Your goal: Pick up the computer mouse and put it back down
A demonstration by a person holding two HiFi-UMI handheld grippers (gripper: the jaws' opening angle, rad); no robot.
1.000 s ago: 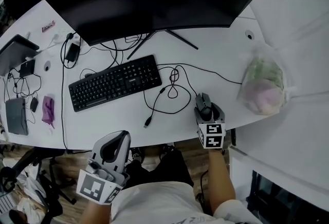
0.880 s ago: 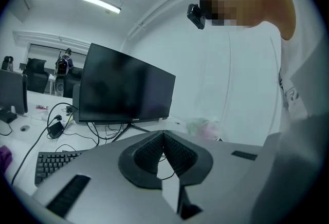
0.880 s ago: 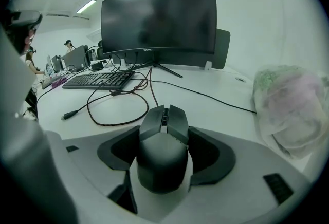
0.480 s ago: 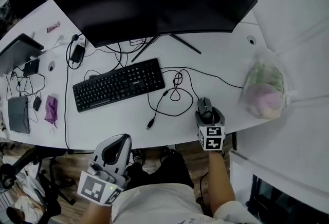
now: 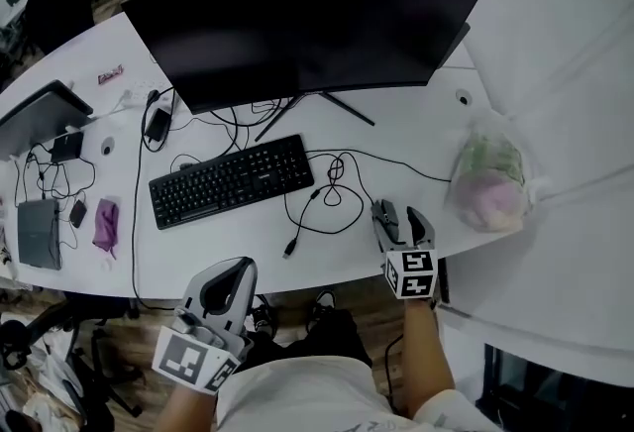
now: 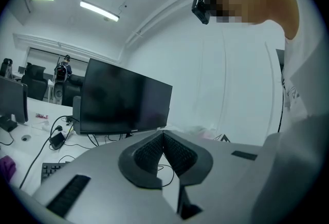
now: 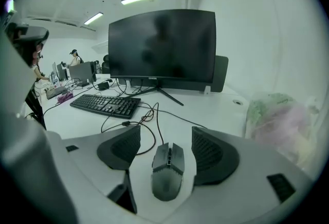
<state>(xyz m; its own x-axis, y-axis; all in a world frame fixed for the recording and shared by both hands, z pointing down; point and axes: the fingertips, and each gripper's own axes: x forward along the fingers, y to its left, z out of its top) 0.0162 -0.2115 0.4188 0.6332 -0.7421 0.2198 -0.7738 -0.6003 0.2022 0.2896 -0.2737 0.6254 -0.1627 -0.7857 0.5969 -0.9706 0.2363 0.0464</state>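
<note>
The dark grey computer mouse (image 7: 167, 169) rests on the white desk (image 5: 238, 242) near its front edge, cable leading off toward the monitor. My right gripper (image 7: 165, 138) is open and straddles it, one ribbed pad on each side with a small gap to each. From the head view the mouse (image 5: 385, 216) shows between the jaws of the right gripper (image 5: 399, 222), closer to the left jaw. My left gripper (image 5: 223, 289) hangs below the desk's front edge over the person's lap. The left gripper view has its jaws pressed together, the gripper (image 6: 163, 138) shut on nothing.
A black keyboard (image 5: 232, 179) lies left of the mouse, with loose cable loops (image 5: 327, 192) between them. A large dark monitor (image 5: 297, 24) stands behind. A filled plastic bag (image 5: 487, 177) sits to the right. Small devices (image 5: 38, 232) and a purple cloth (image 5: 106, 225) lie far left.
The head view has shifted. My right gripper stays around the mouse at the desk's front edge, and its jaws look slightly wider apart. The left gripper has barely moved.
</note>
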